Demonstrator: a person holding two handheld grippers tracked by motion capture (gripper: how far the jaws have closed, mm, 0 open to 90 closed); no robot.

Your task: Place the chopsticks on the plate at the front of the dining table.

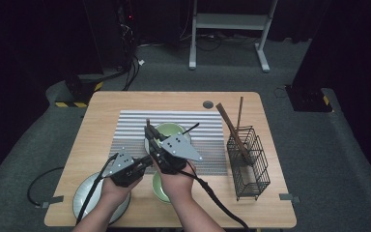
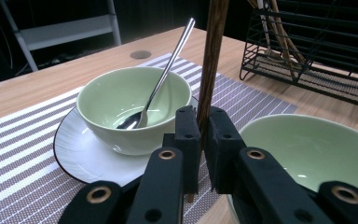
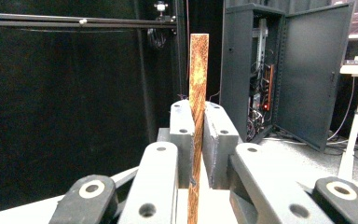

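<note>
Lit table, dark room
Overhead light brightens the table (image 1: 125, 104); surroundings sink into black, glare glints on the bowl (image 2: 121, 100), near jaws slightly soft

Spoon (image 2: 161, 77) in green bowl (image 2: 133, 105) on white plate (image 2: 81, 149), striped mat (image 1: 212, 130), black wire rack (image 1: 249, 162).

stick (image 2: 213, 56): I see dark grained wood
bowl (image 2: 121, 100): glossy green glaze
spoon (image 2: 168, 70): polished metal
table (image 1: 106, 104): matt wood

We note a wooden table (image 1: 106, 104). Striped mat (image 1: 130, 125) lies beyond our left gripper (image 1: 147, 159), wire rack (image 1: 249, 162) well off our right gripper's (image 1: 150, 133) right, round metal lid (image 1: 84, 193) beside the left one.
</note>
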